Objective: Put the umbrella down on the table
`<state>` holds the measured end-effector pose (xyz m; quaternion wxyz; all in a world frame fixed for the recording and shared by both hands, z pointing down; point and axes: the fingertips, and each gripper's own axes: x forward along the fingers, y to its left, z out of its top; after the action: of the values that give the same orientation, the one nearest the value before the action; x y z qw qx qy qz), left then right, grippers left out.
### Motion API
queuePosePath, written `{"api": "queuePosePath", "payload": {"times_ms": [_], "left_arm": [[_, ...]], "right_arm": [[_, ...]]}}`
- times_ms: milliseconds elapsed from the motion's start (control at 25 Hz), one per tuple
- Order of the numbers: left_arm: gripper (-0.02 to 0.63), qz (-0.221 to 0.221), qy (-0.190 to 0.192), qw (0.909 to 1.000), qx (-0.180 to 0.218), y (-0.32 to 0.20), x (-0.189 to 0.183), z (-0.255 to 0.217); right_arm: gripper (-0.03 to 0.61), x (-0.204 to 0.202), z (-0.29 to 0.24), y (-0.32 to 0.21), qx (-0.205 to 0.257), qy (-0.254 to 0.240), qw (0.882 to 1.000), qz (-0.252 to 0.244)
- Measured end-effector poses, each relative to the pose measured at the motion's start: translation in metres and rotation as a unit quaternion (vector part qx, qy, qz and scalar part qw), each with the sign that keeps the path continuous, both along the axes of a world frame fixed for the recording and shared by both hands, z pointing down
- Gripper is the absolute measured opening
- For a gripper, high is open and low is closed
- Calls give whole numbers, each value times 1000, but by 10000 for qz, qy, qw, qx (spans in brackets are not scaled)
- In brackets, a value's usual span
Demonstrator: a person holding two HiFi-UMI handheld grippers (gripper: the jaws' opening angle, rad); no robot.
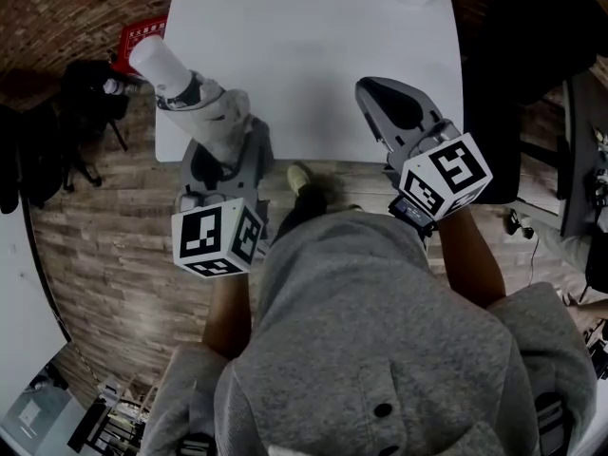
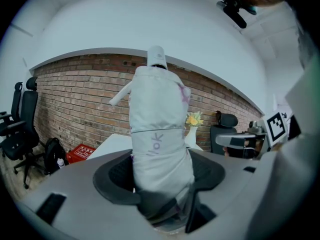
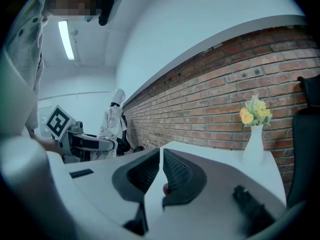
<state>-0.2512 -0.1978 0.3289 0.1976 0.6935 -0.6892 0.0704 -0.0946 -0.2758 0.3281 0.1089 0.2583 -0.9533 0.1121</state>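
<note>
Left gripper (image 2: 160, 186): pinching the folded white umbrella (image 2: 157, 134). Both dark pads press on the umbrella's lower part. The bundle rises from between them and fills the middle of the left gripper view. A band with pale lettering wraps it about halfway up, and a rounded white cap tops it.

In the head view the left gripper (image 1: 223, 155) sits just short of the near edge of the white surface (image 1: 304, 55). The umbrella (image 1: 204, 107) slants away from it, forward and to the left. Its capped end is over the surface's near left corner. We cannot tell whether it touches there.

Right gripper (image 3: 161, 176): pressed together, with only a thin seam between the ribbed pads and nothing in them. From above the right gripper (image 1: 394, 112) is level with the left one and well apart from it, its tip over the near edge of the surface.

Ahead of the right gripper, at the far side of the surface, a white vase (image 3: 254, 146) with yellow flowers stands before a brick wall (image 3: 225, 99). Left of the left gripper, on the wooden floor (image 1: 104, 245), we note a red crate (image 1: 141, 38). Farther left is a black office chair (image 2: 22, 129).
</note>
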Motion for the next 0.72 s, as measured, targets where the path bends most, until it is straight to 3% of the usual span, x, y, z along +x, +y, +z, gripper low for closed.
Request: {"api": "queuePosePath", "payload": {"times_ms": [720], "left_arm": [[287,205,221,9994,-156,-7,-77,33]], "right_arm": [[35,-81,6,-20,199,262,9993,202]]}}
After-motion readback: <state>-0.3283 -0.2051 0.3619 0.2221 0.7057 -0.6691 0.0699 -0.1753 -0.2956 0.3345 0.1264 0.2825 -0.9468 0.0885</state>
